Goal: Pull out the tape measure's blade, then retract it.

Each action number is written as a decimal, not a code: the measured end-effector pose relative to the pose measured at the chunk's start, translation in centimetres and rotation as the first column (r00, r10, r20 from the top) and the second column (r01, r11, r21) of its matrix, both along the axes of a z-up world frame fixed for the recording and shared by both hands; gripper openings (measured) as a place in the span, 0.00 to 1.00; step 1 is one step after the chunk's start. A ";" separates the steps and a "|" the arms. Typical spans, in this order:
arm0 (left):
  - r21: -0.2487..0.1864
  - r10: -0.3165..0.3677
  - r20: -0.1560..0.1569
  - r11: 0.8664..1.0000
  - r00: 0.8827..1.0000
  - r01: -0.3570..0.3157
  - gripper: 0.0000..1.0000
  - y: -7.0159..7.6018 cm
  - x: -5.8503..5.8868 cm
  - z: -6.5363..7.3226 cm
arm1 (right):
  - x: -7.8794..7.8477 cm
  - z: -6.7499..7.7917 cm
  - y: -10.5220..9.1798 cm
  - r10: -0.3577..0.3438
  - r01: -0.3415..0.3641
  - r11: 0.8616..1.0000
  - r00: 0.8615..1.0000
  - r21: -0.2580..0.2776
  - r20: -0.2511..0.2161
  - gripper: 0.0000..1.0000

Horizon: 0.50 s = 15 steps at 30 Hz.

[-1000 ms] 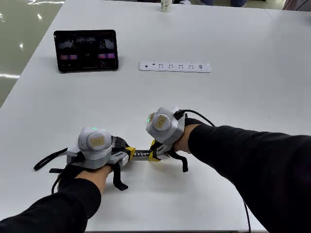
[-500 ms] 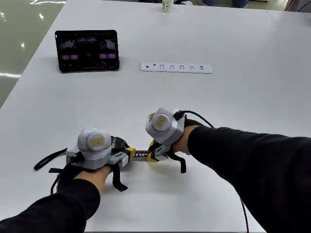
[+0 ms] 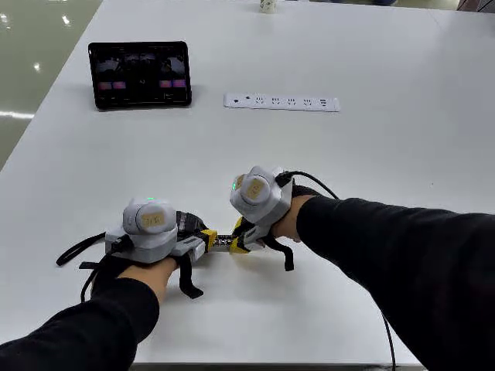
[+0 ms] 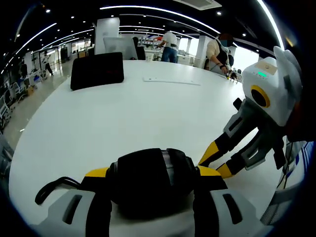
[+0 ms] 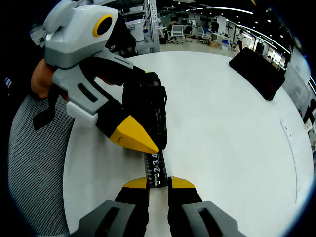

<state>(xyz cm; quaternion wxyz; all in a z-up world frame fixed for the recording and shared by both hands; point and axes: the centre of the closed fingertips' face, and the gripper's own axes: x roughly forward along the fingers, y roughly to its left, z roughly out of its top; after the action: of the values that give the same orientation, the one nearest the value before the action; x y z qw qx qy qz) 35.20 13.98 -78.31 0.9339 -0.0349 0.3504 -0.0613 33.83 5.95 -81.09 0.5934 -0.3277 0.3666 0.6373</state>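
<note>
A black tape measure (image 4: 150, 180) sits between the yellow-tipped jaws of my left gripper (image 4: 153, 173), which is shut on its case. In the head view the left gripper (image 3: 203, 238) holds the case (image 3: 189, 225) low over the white table (image 3: 325, 294). A short stretch of the blade (image 5: 155, 167) with printed numbers runs from the case (image 5: 148, 106) to my right gripper (image 5: 158, 183), which is shut on the blade's end. In the head view the right gripper (image 3: 238, 246) is close beside the left one, with the blade (image 3: 222, 243) between them.
A dark tablet (image 3: 139, 73) stands propped at the back left. A white power strip (image 3: 281, 102) lies behind the grippers. A cup (image 3: 268, 5) stands at the far edge. A black strap (image 3: 77, 249) trails left of my left hand. The table's near edge runs just below my arms.
The right gripper has come slightly left towards the left gripper, and the stretch of blade between them is shorter. The camera has tilted a little.
</note>
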 end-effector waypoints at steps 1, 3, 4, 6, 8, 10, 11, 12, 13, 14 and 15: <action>0.000 0.000 0.000 1.000 1.000 0.000 0.62 0.0 0.0 0.0 | 0.0 0.0 0.0 0.001 -0.001 1.000 1.000 0.001 0.002 0.11; 0.000 0.000 0.000 1.000 1.000 0.000 0.62 0.0 0.0 0.0 | 0.0 0.0 0.2 0.005 -0.005 1.000 1.000 0.005 0.006 0.11; -0.001 0.001 0.000 1.000 1.000 -0.001 0.62 0.0 0.0 0.0 | 0.0 0.0 0.2 0.008 -0.008 1.000 1.000 0.006 0.010 0.11; -0.001 0.001 -0.001 1.000 1.000 -0.001 0.62 0.0 0.0 0.0 | 0.0 0.0 0.3 0.011 -0.011 1.000 1.000 0.004 0.014 0.11; -0.002 0.002 -0.001 1.000 1.000 -0.002 0.62 0.0 0.0 0.0 | 0.0 0.1 0.4 0.013 -0.013 1.000 1.000 0.006 0.018 0.11; -0.002 0.002 -0.001 1.000 1.000 -0.002 0.62 0.0 0.0 0.0 | 0.0 0.1 0.5 0.014 -0.014 1.000 1.000 0.007 0.019 0.11; -0.002 0.003 -0.001 1.000 1.000 -0.003 0.62 0.0 0.0 0.0 | 0.0 0.0 0.5 0.016 -0.016 1.000 1.000 0.006 0.021 0.11; -0.003 0.004 -0.001 1.000 1.000 -0.004 0.62 0.0 0.0 0.0 | 0.0 0.0 0.6 0.016 -0.016 1.000 1.000 0.007 0.021 0.11; -0.004 0.004 -0.002 1.000 1.000 -0.004 0.62 0.0 0.0 0.0 | 0.0 0.0 0.6 0.017 -0.017 1.000 1.000 0.008 0.024 0.11; -0.005 0.005 -0.002 1.000 1.000 -0.005 0.62 0.0 0.0 0.0 | 0.0 0.0 0.7 0.019 -0.019 1.000 0.999 0.008 0.026 0.11; -0.005 0.005 -0.001 1.000 1.000 -0.005 0.62 0.0 0.0 0.0 | 0.0 0.0 0.7 0.019 -0.019 1.000 0.999 0.009 0.029 0.11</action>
<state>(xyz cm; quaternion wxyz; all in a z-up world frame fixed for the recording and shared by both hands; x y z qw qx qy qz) 35.18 13.96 -78.30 0.9338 -0.0383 0.3508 -0.0599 33.81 6.68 -81.09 0.5939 -0.3376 0.3520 0.6399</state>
